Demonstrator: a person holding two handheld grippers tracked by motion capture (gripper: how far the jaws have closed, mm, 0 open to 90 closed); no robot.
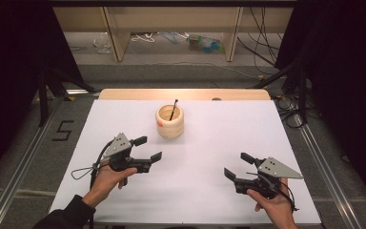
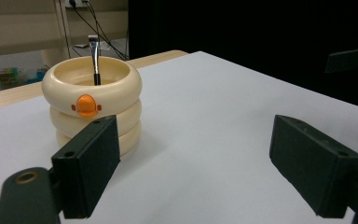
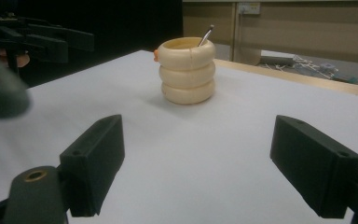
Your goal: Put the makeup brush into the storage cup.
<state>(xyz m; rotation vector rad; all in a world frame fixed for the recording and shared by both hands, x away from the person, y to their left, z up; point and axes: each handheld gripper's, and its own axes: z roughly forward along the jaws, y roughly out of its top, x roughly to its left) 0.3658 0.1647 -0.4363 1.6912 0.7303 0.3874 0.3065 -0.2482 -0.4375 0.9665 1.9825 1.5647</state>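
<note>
A cream ringed holder with an orange knob stands upright at the middle back of the white mat; a thin black brush leans inside it. The left gripper view shows the holder and the brush close ahead, and the right gripper view has the holder farther off. My left gripper hovers front-left of the holder, open, with nothing between its jaws. My right gripper rests at the front right, open and empty too.
The white mat covers a wooden table whose far edge shows behind it. Cables and a wooden frame lie on the floor beyond. Metal rails run along both sides of the table.
</note>
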